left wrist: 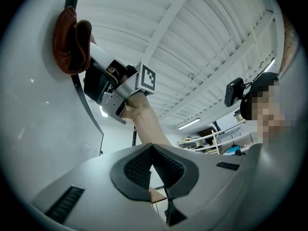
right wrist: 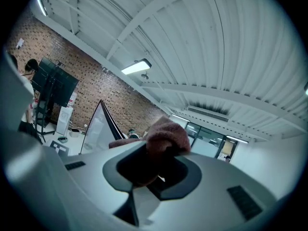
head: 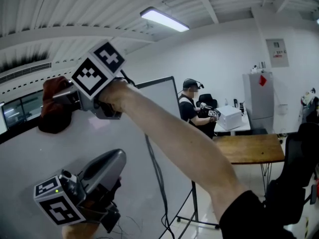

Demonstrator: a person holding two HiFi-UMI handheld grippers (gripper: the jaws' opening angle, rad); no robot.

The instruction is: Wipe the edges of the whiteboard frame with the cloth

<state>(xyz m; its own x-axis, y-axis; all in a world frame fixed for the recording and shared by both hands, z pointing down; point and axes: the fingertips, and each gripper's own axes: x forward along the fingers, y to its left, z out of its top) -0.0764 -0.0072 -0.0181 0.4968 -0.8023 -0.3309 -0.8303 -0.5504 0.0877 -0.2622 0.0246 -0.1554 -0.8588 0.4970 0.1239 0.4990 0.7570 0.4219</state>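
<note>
Overhead, maroon cloth [head: 52, 111] clamped in the right gripper [head: 63, 96], against the whiteboard frame [head: 158, 80]; left gripper [head: 112, 158] clenched empty below.

No print can be read anywhere. The wall notice [head: 276, 52] carries lines too small to make out. The red diamond sticker [head: 262, 80] on the grey cabinet [head: 259, 103] shows no legible marking. The marker cubes [head: 98, 68] bear only black-and-white square patterns.

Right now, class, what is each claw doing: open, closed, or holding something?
Left claw: closed, nothing between its jaws.
Right claw: closed on the reddish-brown cloth.
</note>
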